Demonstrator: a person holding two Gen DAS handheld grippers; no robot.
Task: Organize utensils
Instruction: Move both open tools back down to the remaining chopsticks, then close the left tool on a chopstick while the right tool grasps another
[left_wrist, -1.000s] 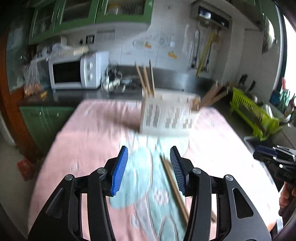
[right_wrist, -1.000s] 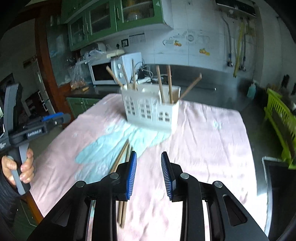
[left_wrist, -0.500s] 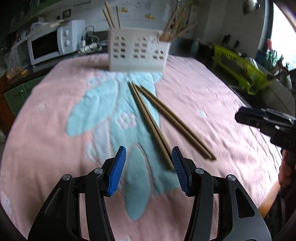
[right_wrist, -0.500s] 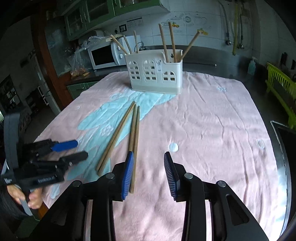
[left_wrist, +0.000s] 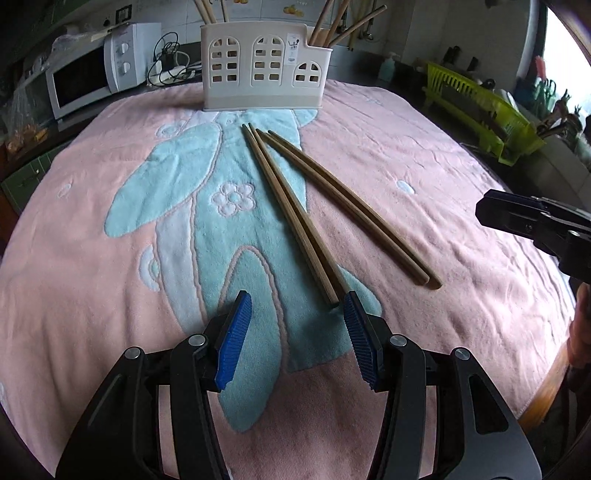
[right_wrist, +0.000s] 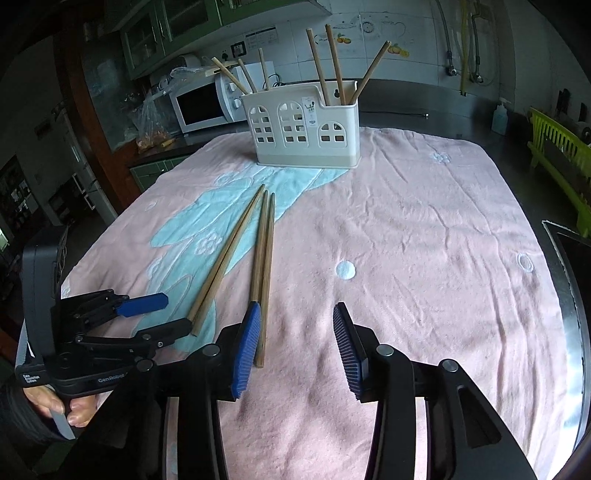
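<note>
**Pre-grasp on loose chopsticks, nothing held yet**

Left gripper (left_wrist: 297, 314): jaws spread, empty, its right pad just beside the butt ends of the near chopstick pair (left_wrist: 291, 218).
Right gripper (right_wrist: 297, 325): jaws have just been opening, nothing between them; second chopstick pair (right_wrist: 263, 266) ends at its left pad.
Next, I'd say: centre each pair between the pads, then close.
Far end of the towel (right_wrist: 406, 229): white utensil holder (right_wrist: 303, 125), upright, chopsticks already standing in two compartments.

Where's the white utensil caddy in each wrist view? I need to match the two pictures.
Left wrist view: white utensil caddy at top centre, beyond the loose chopsticks.
Right wrist view: caddy in the upper middle, slightly left of centre.
Shared landmark: the white microwave, left of the caddy in both.
</note>
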